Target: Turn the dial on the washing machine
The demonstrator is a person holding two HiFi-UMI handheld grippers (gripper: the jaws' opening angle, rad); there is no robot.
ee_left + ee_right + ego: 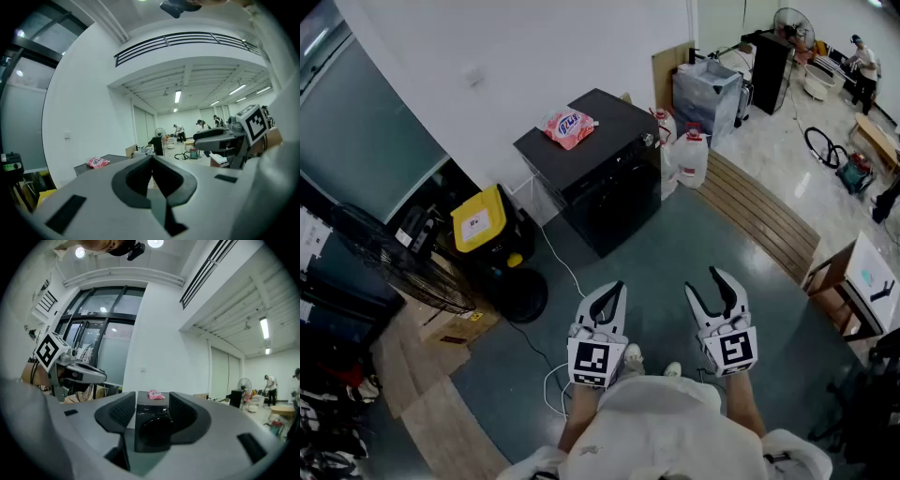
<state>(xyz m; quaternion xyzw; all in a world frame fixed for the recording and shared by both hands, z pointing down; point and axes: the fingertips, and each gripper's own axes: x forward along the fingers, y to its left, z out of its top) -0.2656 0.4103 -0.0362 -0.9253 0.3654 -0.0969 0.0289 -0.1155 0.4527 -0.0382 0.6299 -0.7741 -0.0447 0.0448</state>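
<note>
The black washing machine (600, 178) stands against the white wall, well ahead of both grippers, with a pink packet (569, 127) on its lid. A small silvery knob (648, 141) shows at its upper front corner. My left gripper (612, 289) is held low in front of me, its jaws closed together and empty; in the left gripper view (152, 159) the tips meet. My right gripper (719, 281) beside it stands open with nothing in it. In the right gripper view (152, 400) the distant washing machine (153, 425) shows through the gap.
A yellow-lidded bin (478, 220) and a black fan (398, 262) stand left of the machine. White jugs (690, 157) sit at its right. A white cable (555, 377) lies on the floor near my feet. A small table (862, 286) is at the right; people (865, 66) are far back.
</note>
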